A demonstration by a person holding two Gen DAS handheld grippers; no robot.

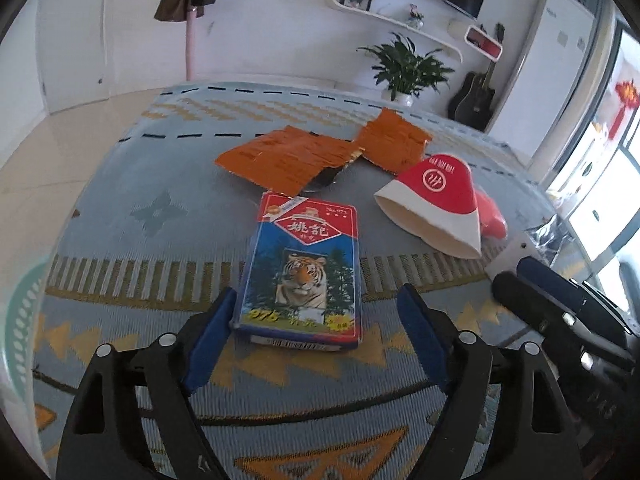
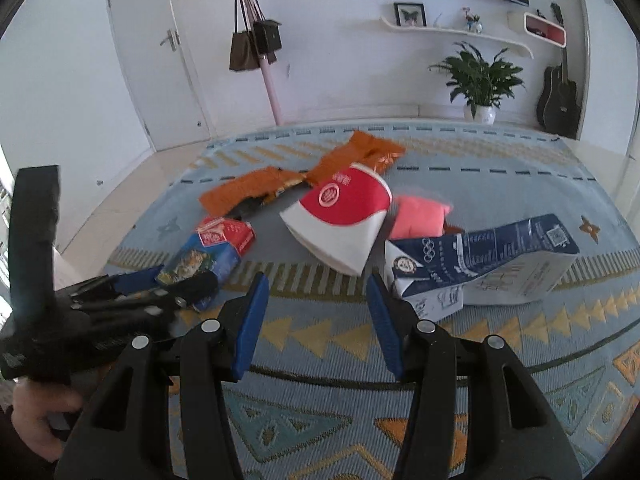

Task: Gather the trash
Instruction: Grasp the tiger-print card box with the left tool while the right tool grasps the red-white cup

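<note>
Trash lies on a blue patterned rug [image 1: 132,216]. A blue and red playing-card box with a tiger [image 1: 302,268] lies flat between the open fingers of my left gripper [image 1: 320,300], near its near end. Behind it lie torn orange wrappers [image 1: 288,160] and a crushed red and white paper cup [image 1: 436,200]. In the right wrist view my right gripper [image 2: 316,284] is open and empty, low over the rug, just in front of the cup [image 2: 344,216] and left of a crushed blue and white milk carton [image 2: 480,264]. The card box [image 2: 212,252] and left gripper [image 2: 160,284] show at left.
A pink packet [image 2: 420,216] lies behind the cup. A pale green basket rim [image 1: 20,304] shows at the far left. Beyond the rug stand a potted plant [image 2: 482,80], a guitar [image 2: 558,96], a coat stand with bags [image 2: 256,44] and a door [image 2: 160,64].
</note>
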